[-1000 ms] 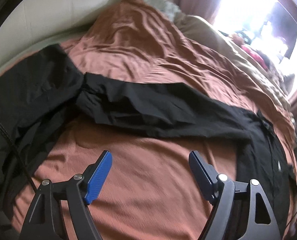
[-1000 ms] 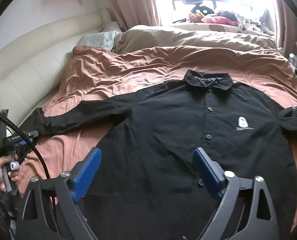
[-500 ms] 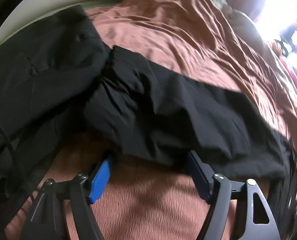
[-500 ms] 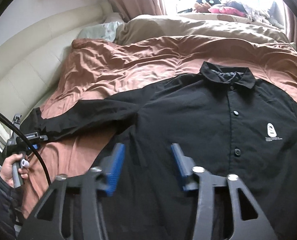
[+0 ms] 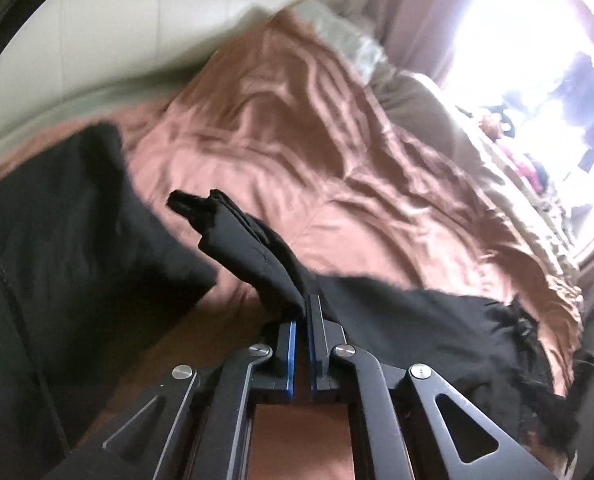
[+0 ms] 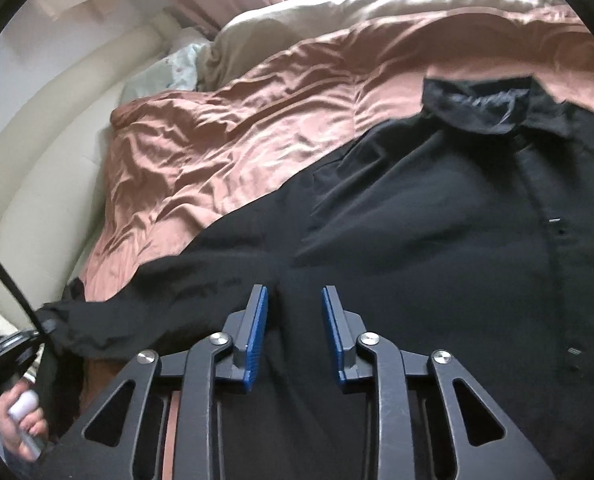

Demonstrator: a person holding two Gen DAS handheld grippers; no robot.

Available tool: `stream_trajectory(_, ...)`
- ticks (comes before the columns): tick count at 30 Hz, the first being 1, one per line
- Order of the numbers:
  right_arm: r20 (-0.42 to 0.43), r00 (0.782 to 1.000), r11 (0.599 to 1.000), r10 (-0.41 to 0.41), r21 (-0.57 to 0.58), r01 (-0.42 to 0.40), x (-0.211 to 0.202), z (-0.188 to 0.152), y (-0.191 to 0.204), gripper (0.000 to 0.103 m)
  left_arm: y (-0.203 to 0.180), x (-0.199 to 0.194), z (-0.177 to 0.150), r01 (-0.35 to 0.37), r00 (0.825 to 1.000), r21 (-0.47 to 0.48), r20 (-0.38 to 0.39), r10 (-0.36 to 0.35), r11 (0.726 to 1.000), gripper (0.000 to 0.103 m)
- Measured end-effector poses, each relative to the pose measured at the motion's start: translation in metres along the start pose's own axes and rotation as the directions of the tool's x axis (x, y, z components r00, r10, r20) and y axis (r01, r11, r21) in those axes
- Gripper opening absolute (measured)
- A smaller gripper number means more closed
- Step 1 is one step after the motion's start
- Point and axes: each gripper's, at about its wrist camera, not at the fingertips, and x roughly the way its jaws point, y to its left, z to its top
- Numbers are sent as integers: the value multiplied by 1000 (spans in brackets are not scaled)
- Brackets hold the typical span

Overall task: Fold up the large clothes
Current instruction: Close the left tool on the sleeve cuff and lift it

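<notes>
A large black button-up shirt lies front up on a brown bedspread, collar toward the pillows. My left gripper is shut on the end of the shirt's sleeve, which bunches up above the blue pads and stands off the bed. The left gripper also shows at the sleeve end in the right wrist view. My right gripper is partly open, its blue pads low over the shirt's side near the armpit, with nothing held.
Another dark garment lies at the left bed edge. A cream padded headboard curves along the left. A beige duvet and pillows lie at the far end under a bright window. A black cable hangs by the left hand.
My left gripper dropped onto the sleeve end, shut on it and lifted it. My right gripper narrowed from wide open and moved lower and closer over the shirt's side.
</notes>
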Motion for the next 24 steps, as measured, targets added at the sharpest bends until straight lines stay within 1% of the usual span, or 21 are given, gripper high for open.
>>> stream_trajectory(4, -86, 996, 999, 30, 46, -26, 45, 8, -3, 23, -28, -25, 18, 41, 998, 54, 53, -44, 998, 4)
stream_trajectory(6, -141, 990, 997, 18, 80, -6, 65, 9, -10, 20, -48, -37, 27, 72, 994, 86, 75, -79, 994, 3)
stream_trajectory(7, -149, 989, 994, 26, 105, -11, 69, 10, -14, 19, -56, -41, 30, 83, 992, 101, 84, -92, 991, 3)
stream_trajectory(8, -148, 988, 993, 41, 118, -24, 66, 14, -15, 19, -62, -45, 32, 91, 991, 110, 90, -102, 990, 3)
stream_trajectory(10, -159, 986, 990, 46, 138, -24, 57, 20, -19, 19, -83, -57, 38, 124, 985, 137, 106, -139, 983, 3)
stream_trajectory(14, -82, 995, 991, 56, 123, -45, 15, 24, -24, 20, -123, -70, 47, 168, 973, 198, 124, -195, 966, 3)
stream_trajectory(15, -62, 995, 989, 77, 128, -68, 0, 25, -27, 20, -135, -74, 48, 179, 970, 212, 127, -208, 961, 3)
stream_trajectory(18, -30, 994, 986, 104, 133, -99, -31, 18, -37, 21, -167, -84, 50, 204, 960, 258, 136, -245, 944, 3)
stream_trajectory(20, -6, 993, 984, 115, 139, -113, -54, 12, -47, 40, -193, -90, 49, 226, 951, 299, 137, -276, 927, 3)
stream_trajectory(21, 10, 993, 983, 116, 146, -116, -65, 5, -52, 66, -204, -92, 49, 233, 948, 315, 136, -287, 920, 3)
stream_trajectory(22, 35, 993, 981, 114, 156, -118, -79, -2, -60, 80, -215, -96, 47, 239, 945, 332, 137, -297, 913, 3)
stream_trajectory(24, 72, 993, 980, 90, 170, -102, -103, -17, -74, 80, -243, -101, 43, 262, 935, 372, 130, -329, 891, 3)
